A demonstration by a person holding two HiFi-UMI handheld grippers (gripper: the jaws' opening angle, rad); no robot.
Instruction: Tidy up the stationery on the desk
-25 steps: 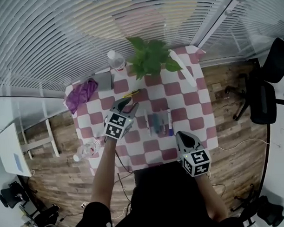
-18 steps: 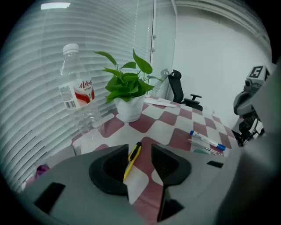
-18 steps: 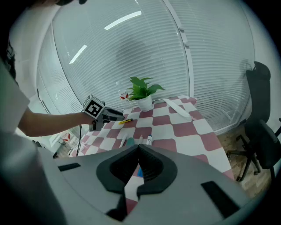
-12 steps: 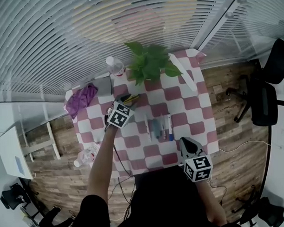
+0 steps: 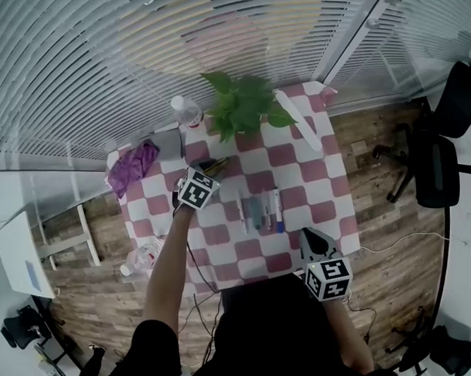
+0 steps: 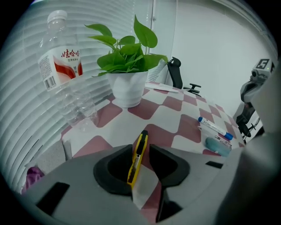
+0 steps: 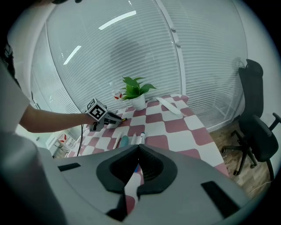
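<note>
A yellow utility knife [image 6: 138, 154] lies on the red-and-white checked table [image 5: 298, 158], near the far left. My left gripper [image 6: 141, 148] is lowered over it, with the knife between its jaws. The jaws have just been closing; the knife lies against the left jaw and a gap shows on its right. In the head view the left gripper [image 5: 209, 168] covers most of the knife [image 5: 218, 166]. A row of pens and a blue-capped white marker [image 5: 276, 209] lies mid-table. My right gripper [image 5: 314, 238] hovers shut and empty at the near right edge.
A potted plant [image 5: 242, 105] and a clear water bottle [image 5: 187, 109] stand at the far side. A purple cloth [image 5: 133, 165] lies at the left corner, a white strip [image 5: 298, 120] at the far right. A bottle [image 5: 140, 259] lies on the floor; an office chair [image 5: 443, 156] stands right.
My left gripper moved away from me toward the far left and sank over the yellow knife, which now sits between its jaws. The right gripper stayed near the table's front edge.
</note>
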